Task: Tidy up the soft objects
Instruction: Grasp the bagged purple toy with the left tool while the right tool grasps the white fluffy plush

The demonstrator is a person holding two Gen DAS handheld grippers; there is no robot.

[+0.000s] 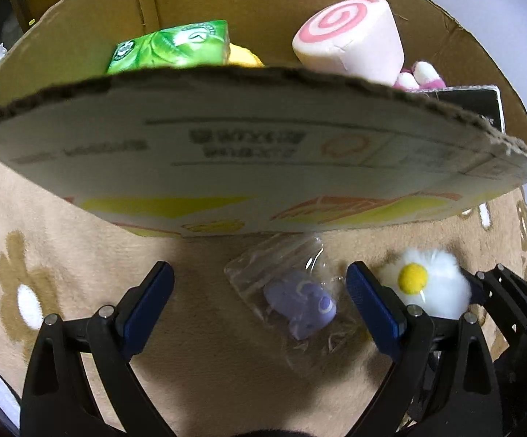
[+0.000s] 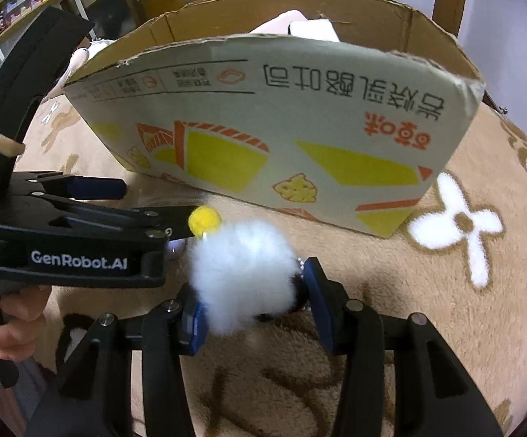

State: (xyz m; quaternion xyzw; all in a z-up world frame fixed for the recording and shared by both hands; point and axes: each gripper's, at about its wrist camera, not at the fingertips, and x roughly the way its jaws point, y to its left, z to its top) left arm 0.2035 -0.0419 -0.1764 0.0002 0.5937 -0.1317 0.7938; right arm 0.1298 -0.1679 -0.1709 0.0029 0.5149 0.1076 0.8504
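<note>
low centre of the right view, the right claw (image 2: 256, 313) is clamped on the white fluffy flower (image 2: 241, 273), picking it up; next, lift it over the cardboard box (image 2: 300, 116). left claw (image 1: 260, 284) stands apart around the bagged purple toy (image 1: 300, 306) on the rug (image 1: 63, 255).

Flowered rug (image 1: 81, 255) carries cardboard box (image 1: 227, 167) and bagged purple toy (image 1: 300, 302)

hand-held gripper (image 2: 260, 304) | black arms | blue pads (image 2: 193, 322) | silver screws | white "GenRobot.AI" marking
</note>
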